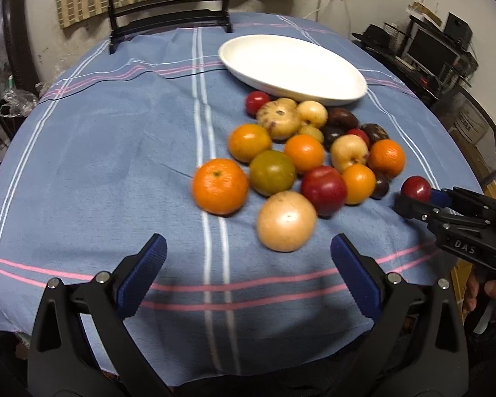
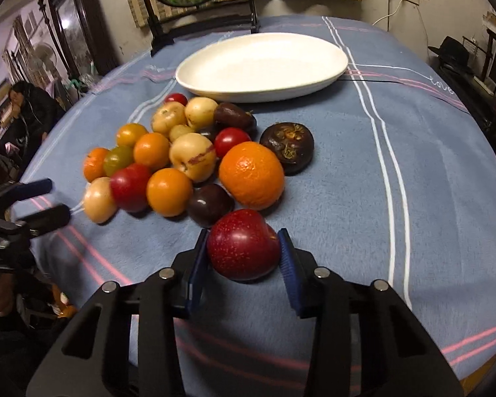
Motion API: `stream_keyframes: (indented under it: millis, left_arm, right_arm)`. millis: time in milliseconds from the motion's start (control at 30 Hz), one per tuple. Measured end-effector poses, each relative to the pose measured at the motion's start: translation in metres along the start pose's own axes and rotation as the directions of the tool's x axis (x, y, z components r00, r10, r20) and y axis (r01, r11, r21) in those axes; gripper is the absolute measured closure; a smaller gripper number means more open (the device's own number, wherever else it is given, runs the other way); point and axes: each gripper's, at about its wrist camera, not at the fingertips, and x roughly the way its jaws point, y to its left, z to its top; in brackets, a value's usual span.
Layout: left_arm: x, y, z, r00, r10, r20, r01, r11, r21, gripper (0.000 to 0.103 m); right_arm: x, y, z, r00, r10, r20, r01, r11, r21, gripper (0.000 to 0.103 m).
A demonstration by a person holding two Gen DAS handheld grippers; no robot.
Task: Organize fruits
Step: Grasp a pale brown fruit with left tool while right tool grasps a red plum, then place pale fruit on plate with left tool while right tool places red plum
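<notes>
The fruit lies heaped on the blue cloth just in front of the white dish [image 2: 261, 66], which is bare, so the sorting seems barely begun. The right gripper [image 2: 244, 254] has its blue pads pressed on both sides of a red plum [image 2: 243, 244] at the near edge of the heap, farthest from the dish, likely to carry it over. The left gripper [image 1: 248, 278] stands spread wide with nothing between its pads, short of a pale round fruit [image 1: 286, 221].

Dim warm indoor light from above leaves small glare spots on the fruit [image 1: 286, 221] and soft shadows on the cloth [image 2: 347, 198]; fisheye bends edges, corners black, slight motion blur.
</notes>
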Motion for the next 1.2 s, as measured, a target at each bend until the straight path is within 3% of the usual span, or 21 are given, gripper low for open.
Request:
stream_keyframes:
  millis: [133, 233, 300, 367, 433, 600, 900, 1033, 1200]
  left_arm:
    - [0.007, -0.014, 0.000, 0.999, -0.031, -0.006, 0.031, 0.999, 0.037, 0.004]
    - [0.022, -0.020, 0.002, 1.000, -0.020, -0.024, 0.021, 0.998, 0.053, 0.013]
    - [0.034, -0.022, 0.004, 0.999, -0.021, -0.043, 0.024, 0.998, 0.058, 0.030]
    - [0.042, -0.024, 0.005, 0.999, 0.000, -0.034, 0.002, 0.998, 0.064, 0.039]
    - [0.042, -0.025, 0.006, 1.000, 0.012, -0.015, -0.011, 0.997, 0.075, 0.058]
    - [0.032, -0.018, 0.007, 0.999, -0.048, -0.007, 0.048, 0.998, 0.044, 0.058]
    - [0.001, -0.016, 0.022, 0.997, -0.062, 0.052, 0.059, 0.997, 0.056, 0.058]
    - [0.000, -0.017, 0.044, 0.996, -0.067, 0.062, 0.063, 0.996, 0.060, 0.058]
    - [0.017, -0.015, 0.111, 0.994, -0.072, 0.078, 0.067, 0.996, 0.059, 0.058]
  right_arm:
    - [-0.006, -0.012, -0.005, 1.000, 0.001, 0.005, -0.001, 0.999, 0.050, 0.061]
    - [-0.006, -0.019, -0.009, 1.000, 0.024, -0.002, -0.024, 0.996, 0.084, 0.061]
    - [-0.009, -0.020, -0.011, 1.000, 0.031, 0.002, -0.031, 0.996, 0.086, 0.061]
    - [-0.009, -0.019, -0.011, 1.000, 0.031, 0.004, -0.031, 0.996, 0.084, 0.061]
    - [-0.010, -0.020, -0.011, 1.000, 0.030, 0.005, -0.030, 0.996, 0.083, 0.061]
    - [-0.011, -0.016, -0.008, 0.999, 0.034, 0.013, -0.035, 0.996, 0.077, 0.061]
    - [-0.013, -0.009, 0.007, 0.998, 0.050, 0.034, -0.052, 0.997, 0.055, 0.061]
    - [-0.013, -0.009, 0.030, 0.997, 0.041, 0.061, -0.042, 0.999, 0.024, 0.061]
    - [-0.004, -0.009, 0.086, 0.995, 0.039, 0.087, -0.035, 0.998, -0.046, 0.061]
